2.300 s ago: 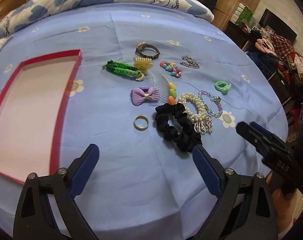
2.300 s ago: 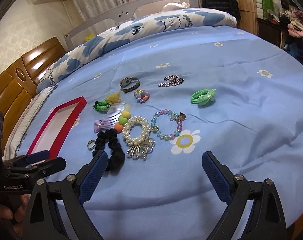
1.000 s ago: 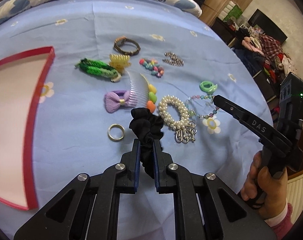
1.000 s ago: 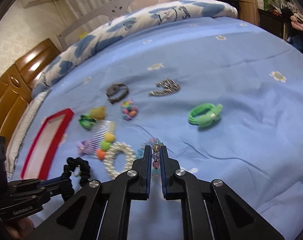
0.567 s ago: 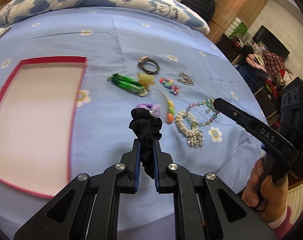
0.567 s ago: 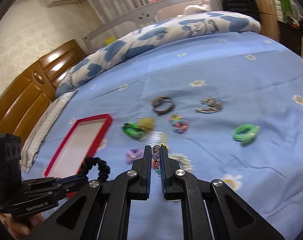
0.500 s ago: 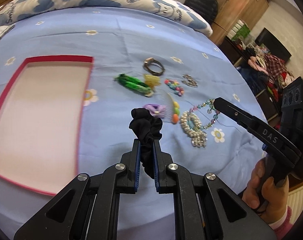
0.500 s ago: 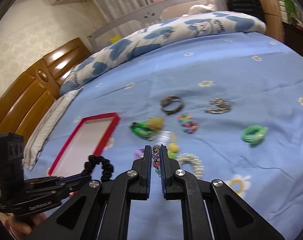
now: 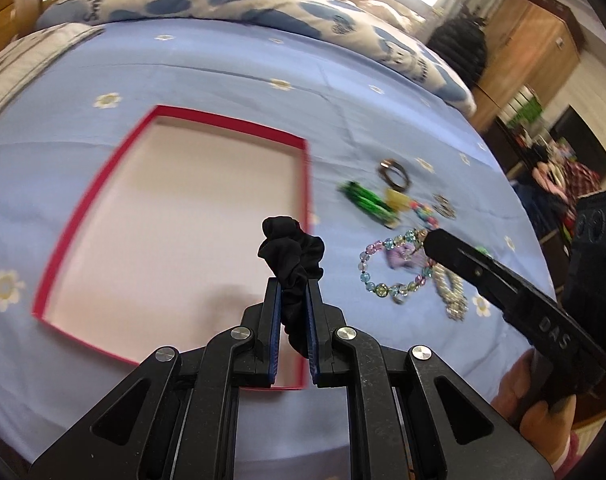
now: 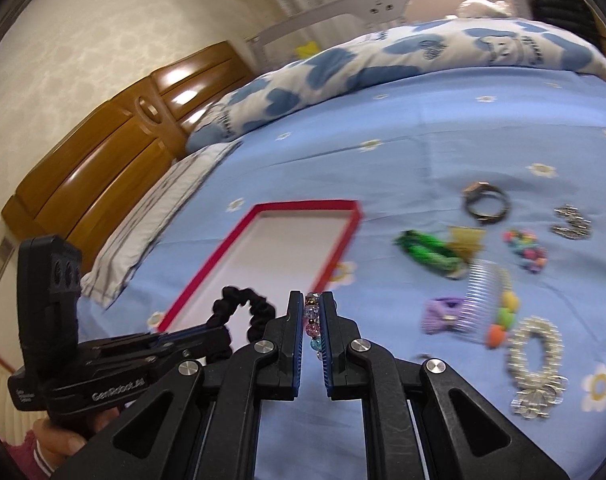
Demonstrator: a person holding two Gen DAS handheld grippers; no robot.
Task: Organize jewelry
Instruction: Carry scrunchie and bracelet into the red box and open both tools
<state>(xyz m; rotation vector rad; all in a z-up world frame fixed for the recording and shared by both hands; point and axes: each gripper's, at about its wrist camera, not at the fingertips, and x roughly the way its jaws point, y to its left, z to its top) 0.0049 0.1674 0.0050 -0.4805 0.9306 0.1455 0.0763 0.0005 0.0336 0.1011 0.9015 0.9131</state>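
Observation:
My left gripper (image 9: 293,285) is shut on a black scrunchie (image 9: 291,248), which it holds above the right part of the red-rimmed box (image 9: 163,232); a faint shadow falls on the box's pale floor. My right gripper (image 10: 312,305) is shut on a pastel bead bracelet (image 10: 312,326). In the left wrist view the bead bracelet (image 9: 367,276) hangs as a loop from the right gripper (image 9: 433,242), just right of the box. In the right wrist view the left gripper (image 10: 219,332) carries the scrunchie (image 10: 243,304) over the near end of the box (image 10: 307,205).
On the blue flowered bedsheet (image 10: 423,152) to the right of the box lie a green braided band (image 10: 427,250), a brown bracelet (image 10: 485,202), a comb (image 10: 483,296), a purple bow (image 10: 443,312), a pearl bracelet (image 10: 535,352) and a metal chain (image 10: 573,222). A quilt (image 10: 383,64) lies behind.
Both grippers have travelled left from the jewelry pile towards the box, still shut on the scrunchie and the bead bracelet. The scrunchie now hangs over the box.

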